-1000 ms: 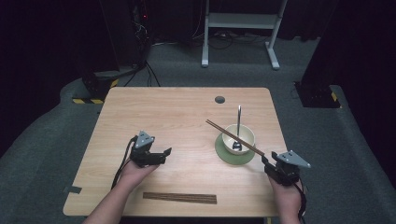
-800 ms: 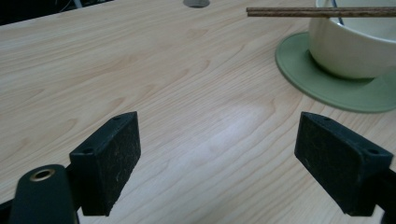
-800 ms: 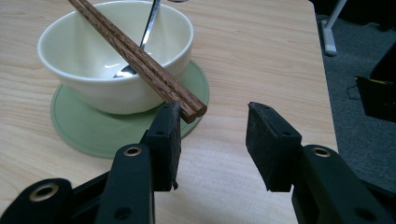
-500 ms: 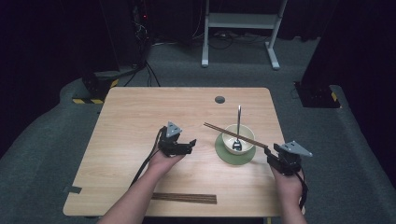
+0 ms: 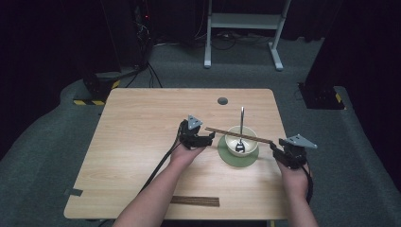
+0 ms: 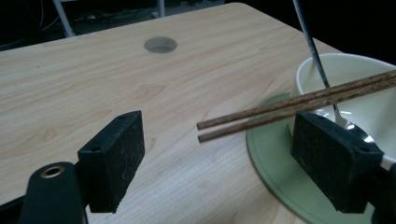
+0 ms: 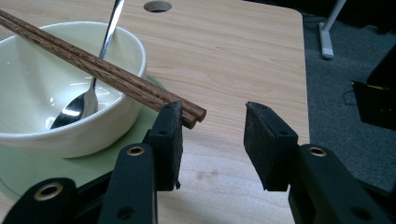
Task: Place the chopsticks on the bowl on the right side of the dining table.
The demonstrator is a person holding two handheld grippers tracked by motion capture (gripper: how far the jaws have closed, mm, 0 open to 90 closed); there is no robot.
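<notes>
2 brown wooden chopsticks (image 5: 239, 134) lie side by side across the rim of a pale cream bowl (image 5: 240, 140), visible grain, square-cut ends, both overhanging the rim on either side. Bowl sits on a green plate (image 5: 226, 154), right-of-centre on the wooden table (image 5: 142, 127). A metal spoon (image 5: 241, 132) stands in the bowl, scoop down, handle leaning on the far rim.

Left gripper (image 5: 206, 140) sits just left of the bowl at the chopsticks' left ends. In the left gripper view its jaws stand wide apart; the 2 stick tips (image 6: 203, 131) hang in the gap between the pads, touching neither, and the jaws have just been closing slightly. Nothing gripped.

Right gripper (image 5: 274, 147) is at the sticks' right ends, by the plate's right edge. In the right gripper view its jaws are apart, gap empty; the stick ends (image 7: 194, 116) lie just beside the left pad, slightly behind it, outside the gap. Contact with that pad can't be judged.

A second dark pair of chopsticks (image 5: 195, 201) lies flat near the table's front edge, well apart from the bowl.

Hard to make out: the left gripper view crops the bowl at the right edge and cuts off the spoon handle at the top; the right pad covers part of the bowl and plate. The right gripper view crops the bowl's left side and the sticks' far ends. In the high view the gripper bodies hide their jaws.
</notes>
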